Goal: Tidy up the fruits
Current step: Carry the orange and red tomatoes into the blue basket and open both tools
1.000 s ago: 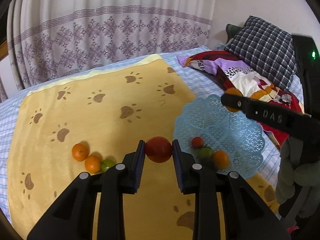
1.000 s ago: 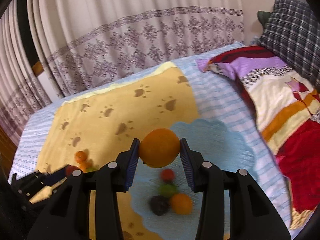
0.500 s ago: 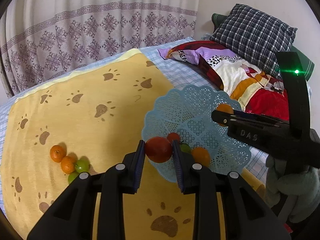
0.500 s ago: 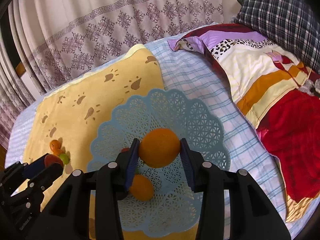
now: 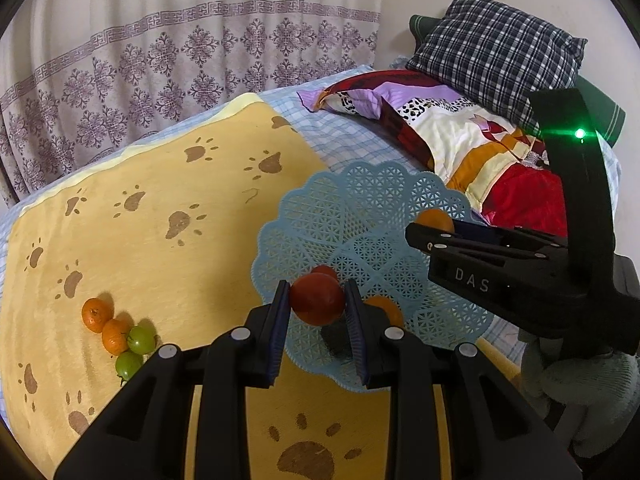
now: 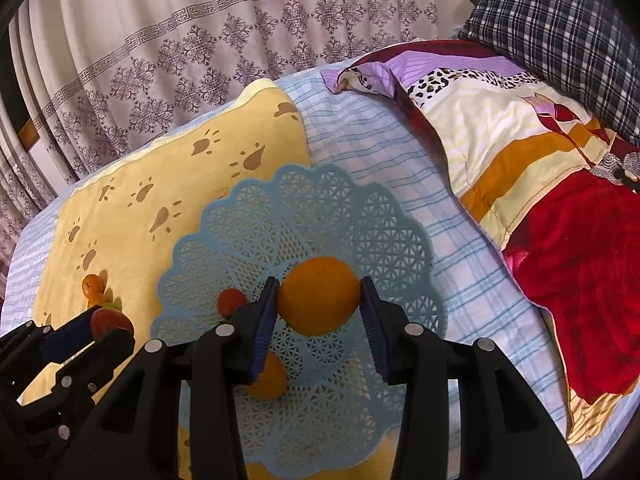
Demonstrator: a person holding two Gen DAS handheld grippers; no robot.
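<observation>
My left gripper [image 5: 317,300] is shut on a red tomato [image 5: 317,298] and hangs over the near-left rim of the blue lattice basket [image 5: 360,208]. My right gripper [image 6: 319,300] is shut on a large orange [image 6: 319,295] above the middle of the blue basket [image 6: 392,236]. In the basket lie a small red fruit [image 6: 231,301] and a small orange [image 6: 269,378], partly hidden by the fingers. On the yellow paw-print blanket [image 5: 152,216], two small oranges [image 5: 96,314] and two green fruits [image 5: 141,340] lie in a cluster at the left.
The bed has a blue checked sheet [image 6: 360,132], a colourful quilt [image 6: 520,140] and a plaid pillow [image 5: 496,44] at the right. A patterned curtain [image 5: 160,60] hangs behind. The right gripper's body [image 5: 500,264] crosses the right of the left wrist view.
Both grippers moved over the blue basket with their fruit. The left one came from the blanket toward the basket's rim; the right one sank closer to the basket's middle.
</observation>
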